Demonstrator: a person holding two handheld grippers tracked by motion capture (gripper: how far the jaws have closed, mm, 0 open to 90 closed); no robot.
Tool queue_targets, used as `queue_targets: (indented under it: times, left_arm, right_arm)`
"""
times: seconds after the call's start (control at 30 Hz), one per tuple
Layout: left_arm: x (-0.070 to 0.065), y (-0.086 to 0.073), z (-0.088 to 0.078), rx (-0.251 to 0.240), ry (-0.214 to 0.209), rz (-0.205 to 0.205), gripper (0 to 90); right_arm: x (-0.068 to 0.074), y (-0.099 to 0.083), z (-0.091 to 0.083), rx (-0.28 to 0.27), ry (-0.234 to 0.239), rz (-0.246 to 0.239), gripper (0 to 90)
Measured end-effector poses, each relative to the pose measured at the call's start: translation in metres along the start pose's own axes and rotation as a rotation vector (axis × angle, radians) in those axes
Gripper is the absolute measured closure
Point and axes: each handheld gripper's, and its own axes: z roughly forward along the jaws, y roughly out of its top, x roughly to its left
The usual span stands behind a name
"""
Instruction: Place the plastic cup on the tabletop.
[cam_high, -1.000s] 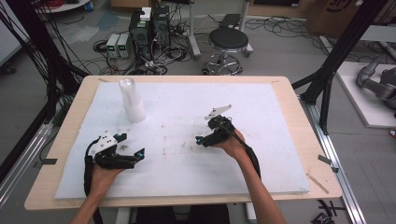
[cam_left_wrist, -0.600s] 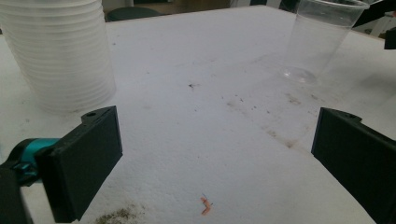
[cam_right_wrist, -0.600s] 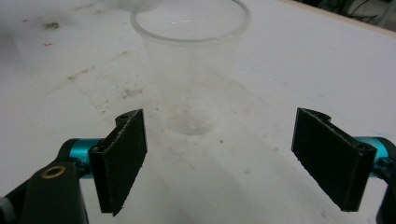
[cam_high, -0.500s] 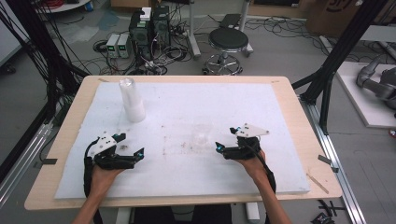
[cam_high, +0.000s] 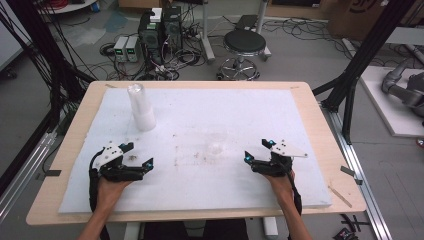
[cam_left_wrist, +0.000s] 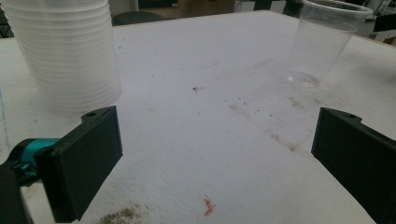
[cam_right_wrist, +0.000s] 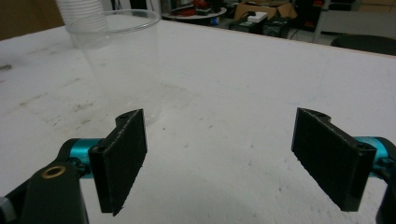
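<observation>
Covering wooden table (cam_high: 325, 145): stained white foam sheet (cam_high: 250, 115); cluttered lab floor (cam_high: 300, 55).

Table: I see a light wooden table (cam_high: 320, 130) with a white foam sheet (cam_high: 260, 120) over most of its top, stained with small dark specks near the middle.
Floor: grey concrete (cam_high: 300, 55), strewn with loose black cables at the far side.
Stool: a round black stool (cam_high: 244, 43) on a chrome base stands just beyond the far edge.
Electronics: dark computer towers (cam_high: 160, 27) and two small pale boxes (cam_high: 126, 48) sit far left of the stool.
Frame: black metal struts (cam_high: 365, 55) rise at right; I see more at left.
Light: even, with soft shadows.
</observation>
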Motion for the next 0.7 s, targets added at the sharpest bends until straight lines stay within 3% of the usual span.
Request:
queue_targets:
  times: [0.07,0.17,0.53,0.7]
  left_arm:
    - [-0.0001,-0.0003,-0.0007,-0.009,0.004,0.003,1.7]
    - [0.0000,-0.0004,-0.0011,-0.012,0.004,0.002,1.7]
    - [-0.0016,-0.0008,-0.0019,-0.019,0.015,0.014,1.7]
    - [-0.0011,-0.0005,-0.0015,-0.015,0.014,0.010,1.7]
  right_arm:
    - [-0.0034,-0.0023,-0.0007,-0.011,0.000,0.033,18.2]
    - [-0.0059,-0.0039,-0.0015,-0.010,-0.002,0.041,18.2]
    - [-0.0056,-0.0040,-0.0008,-0.006,0.009,0.018,18.2]
    - [-0.0021,-0.0034,0.0009,0.025,0.016,-0.001,18.2]
